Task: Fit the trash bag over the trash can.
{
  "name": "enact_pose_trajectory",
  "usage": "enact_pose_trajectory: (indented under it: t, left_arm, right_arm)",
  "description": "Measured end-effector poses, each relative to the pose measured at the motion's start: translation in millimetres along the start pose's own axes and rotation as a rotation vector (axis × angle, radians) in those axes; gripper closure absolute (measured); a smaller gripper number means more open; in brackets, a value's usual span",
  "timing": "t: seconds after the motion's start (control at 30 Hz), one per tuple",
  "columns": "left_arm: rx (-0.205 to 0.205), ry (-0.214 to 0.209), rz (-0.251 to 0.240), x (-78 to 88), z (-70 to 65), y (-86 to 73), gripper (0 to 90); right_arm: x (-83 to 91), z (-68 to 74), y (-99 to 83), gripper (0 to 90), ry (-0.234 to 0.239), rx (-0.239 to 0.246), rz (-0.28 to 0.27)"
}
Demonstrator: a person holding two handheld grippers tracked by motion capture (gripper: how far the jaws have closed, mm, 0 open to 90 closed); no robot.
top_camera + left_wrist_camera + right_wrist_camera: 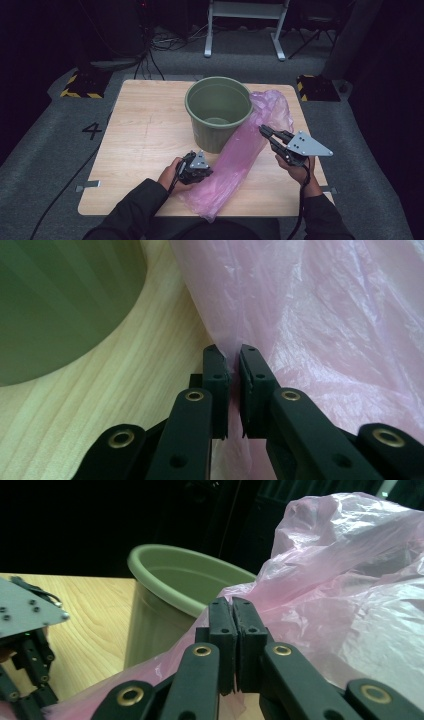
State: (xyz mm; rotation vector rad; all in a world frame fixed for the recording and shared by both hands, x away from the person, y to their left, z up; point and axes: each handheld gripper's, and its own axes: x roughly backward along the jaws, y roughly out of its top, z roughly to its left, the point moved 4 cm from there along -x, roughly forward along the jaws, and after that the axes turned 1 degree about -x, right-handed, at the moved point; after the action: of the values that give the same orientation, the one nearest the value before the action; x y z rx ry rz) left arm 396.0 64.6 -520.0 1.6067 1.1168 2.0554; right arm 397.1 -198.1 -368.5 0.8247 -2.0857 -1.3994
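bag: pink plastic bag [240, 150] lay on tabletop [145, 130], leaning against green bucket [218, 112] | left gripper [233, 357]: fingers pinched bag edge near bucket | right gripper [232, 605]: fingers clamped on bag beside bucket rim

Pink plastic bag [239, 155] on the bench.
Thin, translucent, crumpled; stretches from the near edge diagonally toward the far right corner.

Both grippers' fingers [227, 625] pinched together

Bag [240, 150] on table [145, 130], right of bucket [218, 112]
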Motion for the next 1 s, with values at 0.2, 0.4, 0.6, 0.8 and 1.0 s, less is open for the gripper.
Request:
enact_pose_trajectory:
  t: [0.2,0.4,0.6,0.8,1.0]
  left_arm:
    - [-0.021,0.007,-0.055,8.7,-2.8,3.9,87.9]
    - [-0.031,0.052,-0.131,29.0,-10.1,1.0,89.3]
    - [-0.028,0.106,-0.209,60.6,-15.6,-3.4,89.6]
    - [-0.04,0.134,-0.253,82.1,-21.1,-5.1,89.7]
    - [-0.068,0.142,-0.269,94.8,-25.1,-3.2,89.8]
  right_arm:
    - [11.4,7.8,16.8,89.1,0.03,0.045,-0.052]
    - [9.6,15.3,33.6,89.1,0.097,0.098,-0.093]
    - [-10.4,10.1,38.9,89.1,0.16,0.064,-0.097]
    - [-37.6,-0.3,46.3,89.1,0.219,-0.004,-0.081]
    - [-72.3,-12.1,49.1,89.2,0.338,-0.112,-0.011]
